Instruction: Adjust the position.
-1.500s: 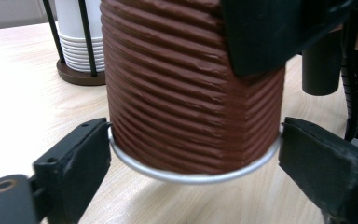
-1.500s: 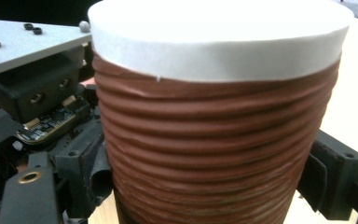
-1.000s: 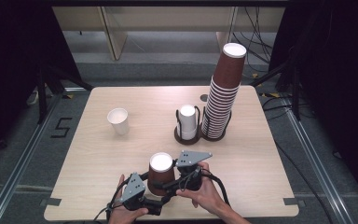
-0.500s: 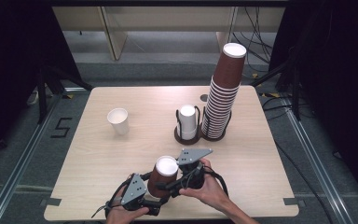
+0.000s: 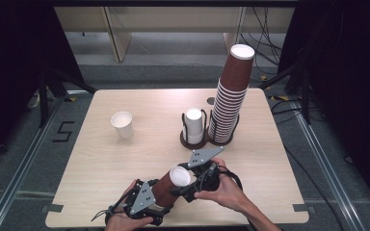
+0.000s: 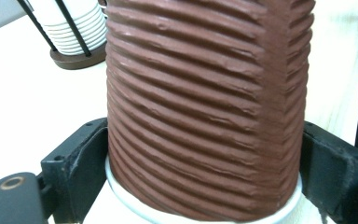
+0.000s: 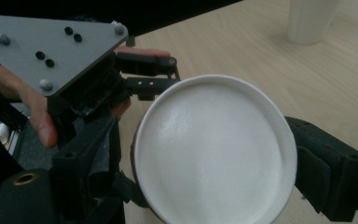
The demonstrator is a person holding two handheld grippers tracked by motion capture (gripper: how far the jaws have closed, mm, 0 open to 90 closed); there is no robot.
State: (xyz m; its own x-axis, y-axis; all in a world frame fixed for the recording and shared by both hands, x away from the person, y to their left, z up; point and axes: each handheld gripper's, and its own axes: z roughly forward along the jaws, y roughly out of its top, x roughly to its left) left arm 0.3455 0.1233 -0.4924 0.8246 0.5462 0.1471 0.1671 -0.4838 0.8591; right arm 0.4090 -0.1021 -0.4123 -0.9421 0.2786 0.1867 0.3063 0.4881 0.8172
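Observation:
A brown ribbed paper cup (image 5: pixel 166 186) with a white end (image 7: pixel 214 154) is held tilted above the table's front edge, its white end pointing up and to the right. My left gripper (image 5: pixel 160 195) has just been closing its jaws, and they now press on both ribbed sides of the cup (image 6: pixel 205 107) near its white rim. My right gripper (image 5: pixel 192 180) comes in from the right, its jaws standing on either side of the cup's white end. The right gripper (image 7: pixel 214 177) looks shut on that end. A hand holds each gripper.
A lone white cup (image 5: pixel 122 124) stands at the table's left. A black wire holder with white cups (image 5: pixel 193 126) sits mid-table, beside a tall leaning stack of brown cups (image 5: pixel 231 96). The wooden table (image 5: pixel 91 163) has bare room at left and right front.
The brown cup has gone from upright to tilted, its white end leaning right. The right gripper has risen a little. The left gripper's jaws have come in onto the cup.

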